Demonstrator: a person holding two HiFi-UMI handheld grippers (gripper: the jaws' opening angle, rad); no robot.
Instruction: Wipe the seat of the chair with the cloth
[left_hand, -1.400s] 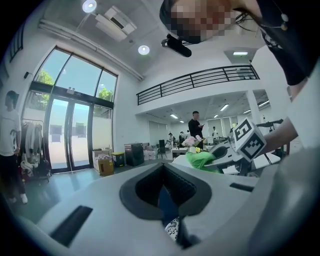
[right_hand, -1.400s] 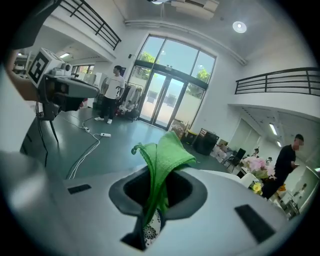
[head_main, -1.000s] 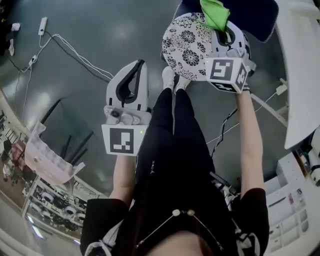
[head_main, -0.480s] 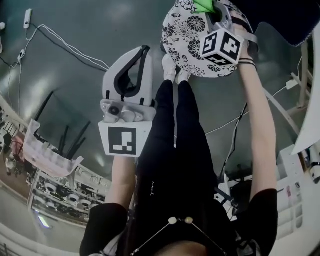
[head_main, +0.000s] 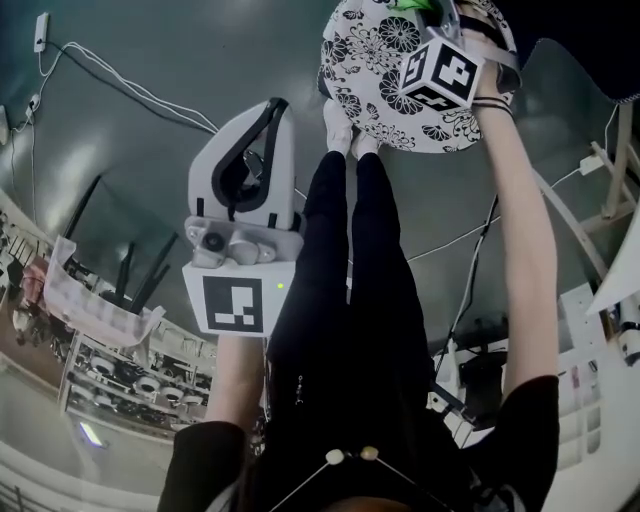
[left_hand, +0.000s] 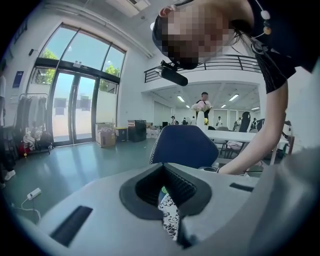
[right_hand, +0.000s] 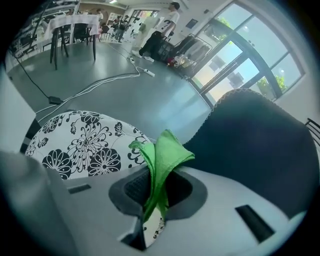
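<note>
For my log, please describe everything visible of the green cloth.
The cloth is bright green, soft and thin, like microfibre. It is folded into creased layers and pinched between the jaws of the right hand-held gripper, its free corner standing up beyond them. It is held over the flowered seat; contact with it cannot be seen.

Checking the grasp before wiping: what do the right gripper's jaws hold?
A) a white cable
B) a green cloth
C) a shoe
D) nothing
B: the right gripper is clamped on the green cloth, over the floral seat.
</note>
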